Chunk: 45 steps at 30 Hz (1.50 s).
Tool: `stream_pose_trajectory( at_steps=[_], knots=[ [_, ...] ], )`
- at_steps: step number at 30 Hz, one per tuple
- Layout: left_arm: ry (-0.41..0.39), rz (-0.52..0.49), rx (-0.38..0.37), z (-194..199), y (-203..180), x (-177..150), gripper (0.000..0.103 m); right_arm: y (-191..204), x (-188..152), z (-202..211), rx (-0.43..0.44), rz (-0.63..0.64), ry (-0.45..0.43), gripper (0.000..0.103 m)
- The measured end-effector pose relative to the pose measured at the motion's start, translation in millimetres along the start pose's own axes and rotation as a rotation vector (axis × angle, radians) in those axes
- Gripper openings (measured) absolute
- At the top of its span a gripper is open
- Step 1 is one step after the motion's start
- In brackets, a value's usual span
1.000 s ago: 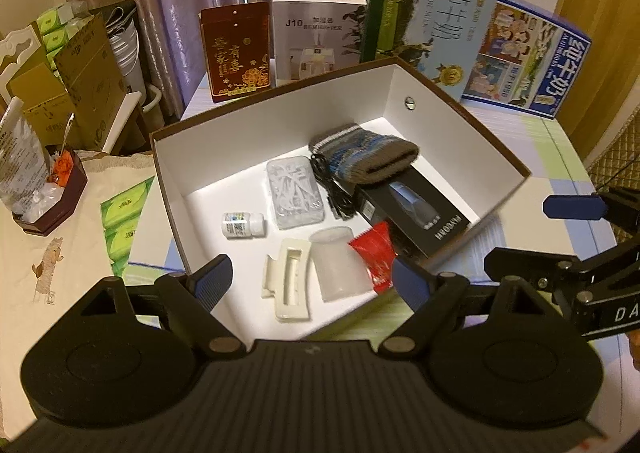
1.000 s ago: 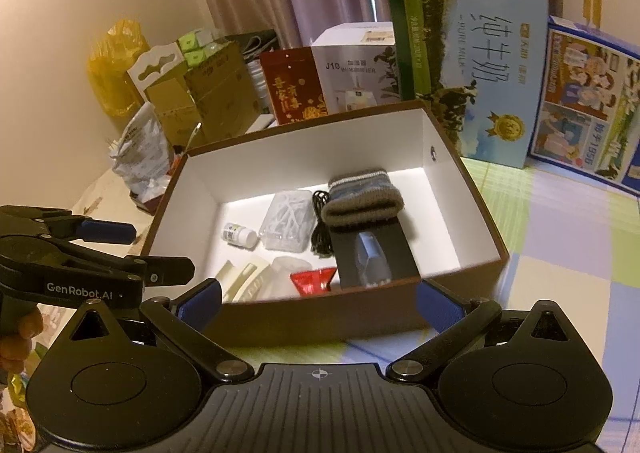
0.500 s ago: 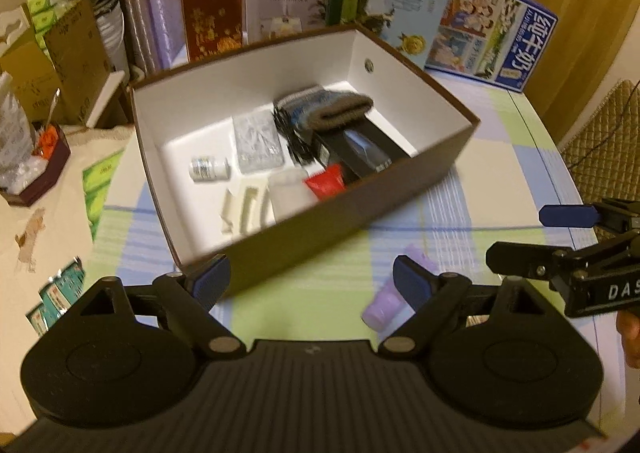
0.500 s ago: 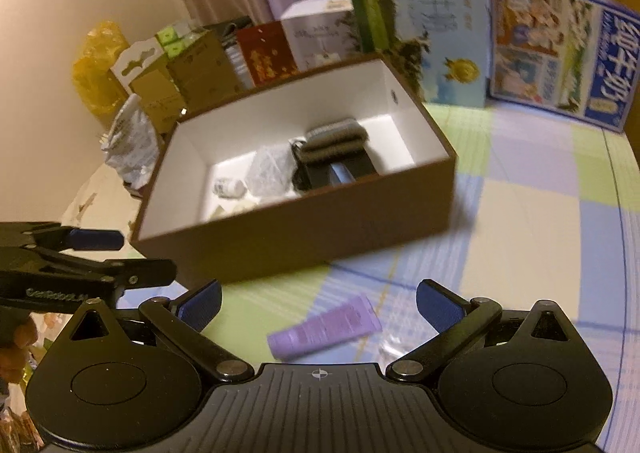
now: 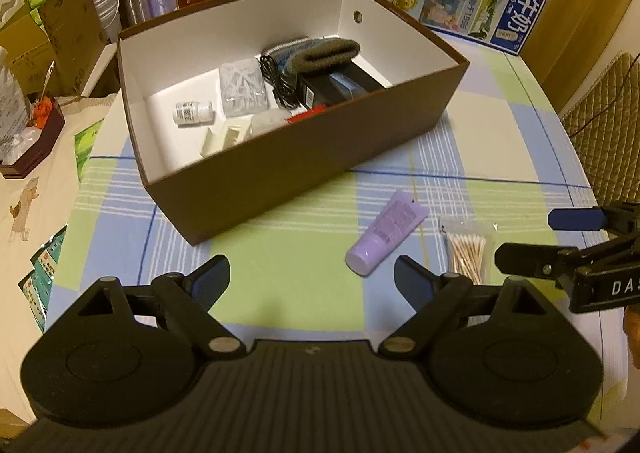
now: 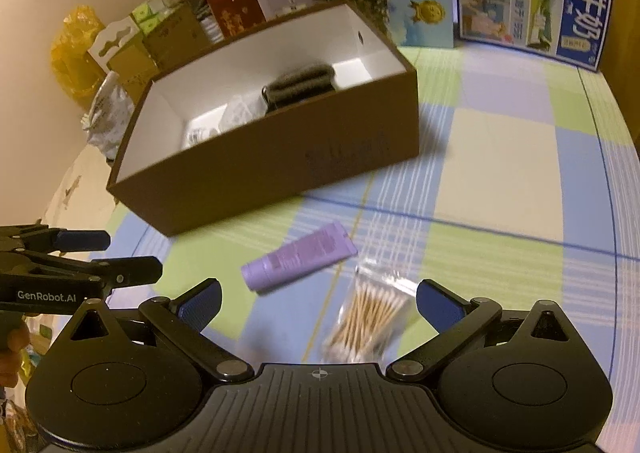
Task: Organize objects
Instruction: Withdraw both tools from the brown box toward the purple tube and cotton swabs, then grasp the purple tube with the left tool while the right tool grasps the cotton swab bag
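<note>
Left gripper (image 5: 312, 280): my fingers stood wide, holding nothing.
Right gripper (image 6: 319, 299): wide too, above the cotton swab bag (image 6: 370, 317).
Purple tube (image 5: 386, 232): lay on the tablecloth (image 5: 280, 253), between the brown box (image 5: 304, 157) and the near edge, just beside the swabs.

My left gripper (image 5: 312, 279) is matte black plastic: two round housings with shallow discs, triangular cut-outs above them, and linkage arms pinned with silver screws. Its fingers (image 5: 210, 279) carry blue textured pads. A ribbed black body sits between the housings. My right gripper (image 6: 318, 299) is built the same, with a small crosshair mark on its ribbed body. Seen from the side, the left one bears white "GenRobot.AI" lettering, the right one white letters "DA".
</note>
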State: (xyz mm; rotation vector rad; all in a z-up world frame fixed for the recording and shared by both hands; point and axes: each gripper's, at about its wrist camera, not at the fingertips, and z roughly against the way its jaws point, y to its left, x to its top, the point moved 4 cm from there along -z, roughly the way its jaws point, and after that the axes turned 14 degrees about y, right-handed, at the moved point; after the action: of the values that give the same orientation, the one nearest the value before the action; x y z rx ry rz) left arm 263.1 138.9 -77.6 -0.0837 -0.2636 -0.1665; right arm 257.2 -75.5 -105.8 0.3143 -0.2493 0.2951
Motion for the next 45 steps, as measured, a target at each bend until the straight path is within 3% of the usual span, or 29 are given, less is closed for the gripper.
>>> stream_pose_trajectory(
  at_steps=[14, 32, 45],
  knots=[
    [0.058, -0.011, 0.001, -22.9, -17.7, -18.4, 0.087, -9.3, -29.8, -32.6, -0.052, -0.035, 0.072, 0.101],
    [0.079, -0.030, 0.006, -38.4, -33.6, -9.7, 0.087, -24.9, -27.1, -56.2, -0.126, -0.099, 0.053, 0.100],
    [0.090, -0.082, 0.026, -60.6, -35.2, -2.8, 0.087, -25.8, -21.1, -86.2, -0.171, -0.075, 0.057, 0.079]
  ],
)
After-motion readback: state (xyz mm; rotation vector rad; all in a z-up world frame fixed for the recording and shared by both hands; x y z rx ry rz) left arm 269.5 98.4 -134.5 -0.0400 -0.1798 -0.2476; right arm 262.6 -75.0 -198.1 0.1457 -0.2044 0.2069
